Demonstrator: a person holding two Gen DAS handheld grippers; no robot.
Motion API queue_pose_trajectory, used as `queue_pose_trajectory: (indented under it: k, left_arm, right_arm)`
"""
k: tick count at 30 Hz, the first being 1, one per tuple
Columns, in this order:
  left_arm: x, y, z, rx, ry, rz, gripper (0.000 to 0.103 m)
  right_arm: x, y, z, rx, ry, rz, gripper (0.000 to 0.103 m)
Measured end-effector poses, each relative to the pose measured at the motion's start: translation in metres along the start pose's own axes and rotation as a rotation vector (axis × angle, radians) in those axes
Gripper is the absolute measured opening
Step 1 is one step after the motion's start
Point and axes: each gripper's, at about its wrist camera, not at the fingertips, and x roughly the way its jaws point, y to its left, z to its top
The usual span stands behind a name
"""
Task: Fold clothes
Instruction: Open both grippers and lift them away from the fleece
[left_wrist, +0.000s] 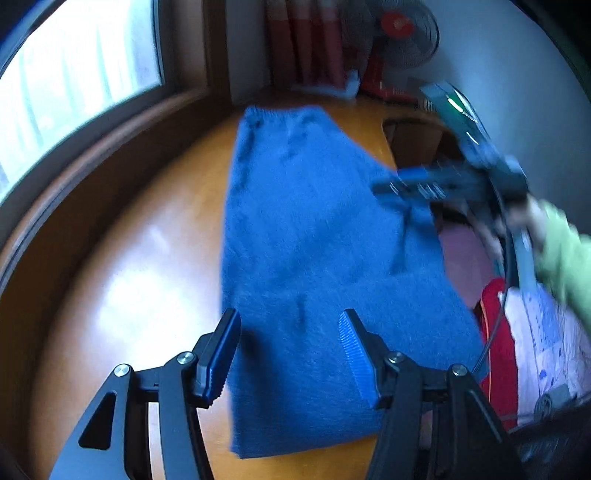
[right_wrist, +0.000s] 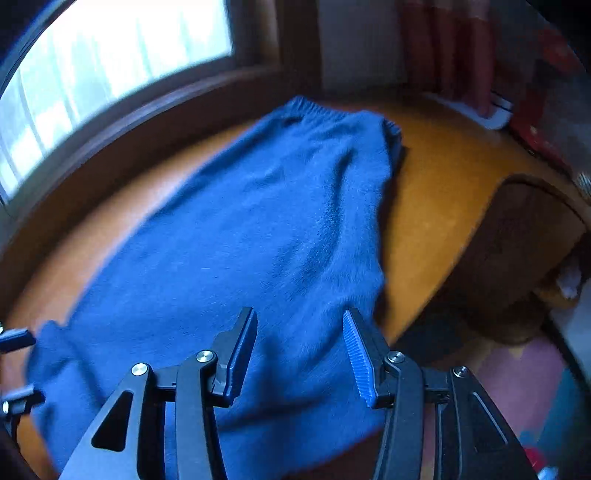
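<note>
A blue fuzzy knit garment (left_wrist: 314, 258) lies flat along the orange-brown wooden table (left_wrist: 147, 240), filling the middle of the left wrist view from its ribbed, gathered end at 12 o'clock down to a straight near edge at 6 o'clock. Its nap is soft and slightly matted, with a few shallow creases and a fold line running lengthwise toward 3 o'clock; the right-hand side slopes outward and hangs close to the table's edge. The left gripper (left_wrist: 290, 354) stands with its jaws spread wide above the near end of the cloth, nothing between them. The right gripper (right_wrist: 299, 354) is likewise wide apart and empty over the garment's lower right part; in the left view it shows blurred at 3 o'clock over the cloth's edge, with a green sleeve (left_wrist: 565, 258) behind it. A window (left_wrist: 74, 92) sits at 10 o'clock, a fan (left_wrist: 399, 33) at 1 o'clock, and piled clothes (left_wrist: 535, 339) at 4 o'clock.
</note>
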Motion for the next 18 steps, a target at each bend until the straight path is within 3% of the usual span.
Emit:
queue_pose_trajectory:
  k: [10, 18]
  left_arm:
    - [0.018, 0.009, 0.008, -0.200, 0.046, 0.051, 0.059]
    - [0.026, 0.022, 0.004, -0.376, 0.050, 0.048, 0.071]
  right_arm:
    - [0.032, 0.021, 0.038, -0.173, 0.017, 0.093, 0.048]
    - [0.020, 0.026, 0.033, -0.239, -0.003, 0.136, 0.048]
